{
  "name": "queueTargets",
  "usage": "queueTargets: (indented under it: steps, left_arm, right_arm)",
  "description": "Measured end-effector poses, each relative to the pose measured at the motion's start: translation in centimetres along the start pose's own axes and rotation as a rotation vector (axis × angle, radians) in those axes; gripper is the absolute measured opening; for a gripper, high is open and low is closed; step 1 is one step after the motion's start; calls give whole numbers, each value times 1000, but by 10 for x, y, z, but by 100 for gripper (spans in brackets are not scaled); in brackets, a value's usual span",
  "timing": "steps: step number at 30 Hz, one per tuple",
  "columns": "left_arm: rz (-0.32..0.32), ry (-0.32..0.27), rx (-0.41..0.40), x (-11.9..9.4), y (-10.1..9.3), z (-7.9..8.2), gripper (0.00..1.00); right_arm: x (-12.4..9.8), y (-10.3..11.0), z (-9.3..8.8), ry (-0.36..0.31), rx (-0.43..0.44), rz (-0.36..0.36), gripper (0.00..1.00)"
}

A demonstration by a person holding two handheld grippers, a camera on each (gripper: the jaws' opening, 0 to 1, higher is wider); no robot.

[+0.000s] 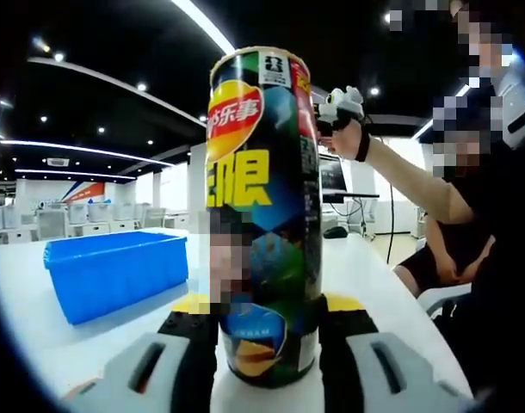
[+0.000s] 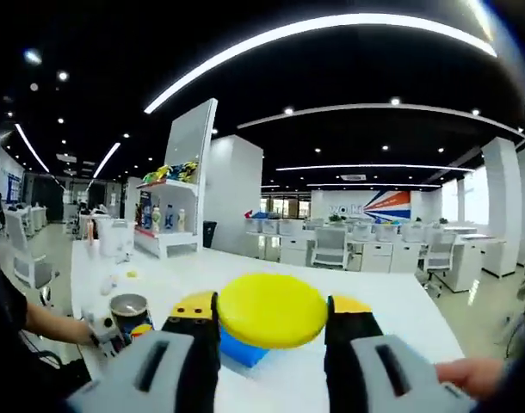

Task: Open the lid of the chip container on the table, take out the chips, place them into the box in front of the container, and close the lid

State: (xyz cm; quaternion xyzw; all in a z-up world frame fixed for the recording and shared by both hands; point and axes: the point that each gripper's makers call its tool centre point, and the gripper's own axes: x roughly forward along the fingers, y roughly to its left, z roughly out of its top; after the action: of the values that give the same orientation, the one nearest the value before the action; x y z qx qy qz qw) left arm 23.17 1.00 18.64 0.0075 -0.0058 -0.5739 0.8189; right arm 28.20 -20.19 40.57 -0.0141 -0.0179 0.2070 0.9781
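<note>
Clamped between the jaws of the left gripper [image 1: 264,344] in the left gripper view: chip container [image 1: 261,215], upright on the white table [image 1: 379,284], tall, dark, printed with a red-and-yellow logo and yellow characters, its top rim seen from below. Pinched near its base, jaw pads pressed against both sides. Blue box [image 1: 116,271] just beside the container to the view's left, resting on the same table, open at the top. Raised above and behind the container at upper right: right gripper [image 1: 340,107], white, held in a person's hand [image 1: 348,138]; whether it is spread or closed cannot be told from this angle. Person's forearm and dark clothing along the right edge of the view

Pinched between the jaws of the right gripper [image 2: 272,331] in the right gripper view: yellow lid [image 2: 272,310], round, flat, off the container, held edge to edge and filling the gap between the jaw tips. Below it, partly hidden by the lid, a corner of the blue box [image 2: 243,351]. Farther down at lower left, the opened container top [image 2: 129,305] seen from above, with the left gripper [image 2: 108,331] and a hand beside it. White table [image 2: 400,301] stretching away, with office desks, chairs and a white shelf unit [image 2: 172,215] holding colourful items beyond
</note>
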Motion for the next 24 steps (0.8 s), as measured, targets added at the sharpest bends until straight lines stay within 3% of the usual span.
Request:
queueTargets:
  steps: [10,24]
  left_arm:
    - [1,5,3,0,0,-1,46]
    - [1,11,11,0,-1,-3,46]
  right_arm:
    - [-6,-42,-45,41,35,-99,42]
    - [-7,-79,-115,107,124,-178,42]
